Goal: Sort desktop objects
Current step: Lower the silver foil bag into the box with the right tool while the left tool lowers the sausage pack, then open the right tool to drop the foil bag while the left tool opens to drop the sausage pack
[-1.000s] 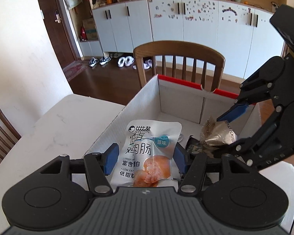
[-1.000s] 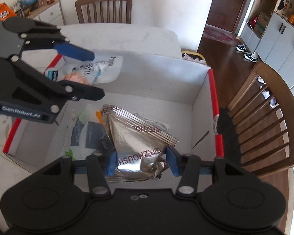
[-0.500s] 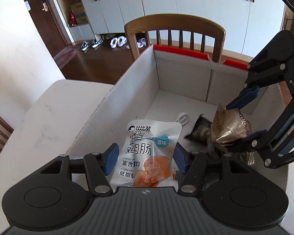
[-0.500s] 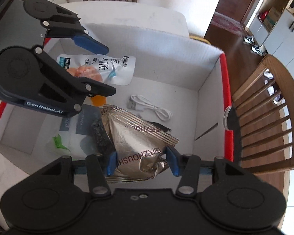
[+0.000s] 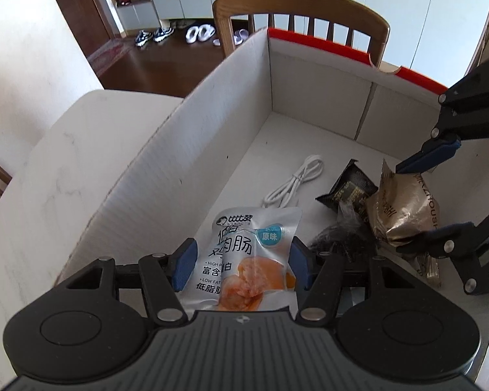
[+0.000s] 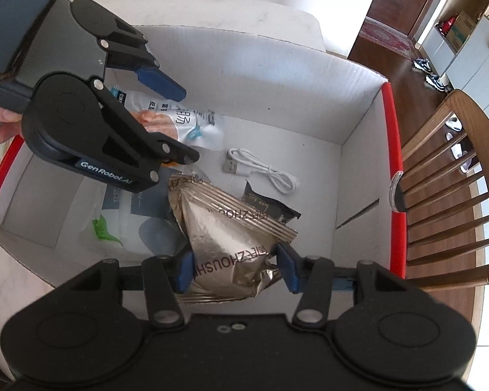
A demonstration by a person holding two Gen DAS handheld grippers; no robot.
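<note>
Light, crinkly foil snack bag (image 6: 231,244) pinched by right gripper (image 6: 234,267), slick white sausage pouch (image 5: 244,260) clamped by left gripper (image 5: 241,264), both best held at edges.

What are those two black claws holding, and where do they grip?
Left gripper pinches the white sausage pouch by its side edges; right gripper clamps the gold foil packet across its lower end.

Bright daylight in both views, colours clear. Strong fisheye bending toward the edges, curving the cardboard box (image 5: 192,150) walls and the chair (image 6: 456,195). Sharp in the middle, soft and slightly smeared near the corners. Glare on the foil packet (image 6: 231,238); washed-out white on the tabletop (image 5: 81,150). Soft shadows inside the box.
</note>
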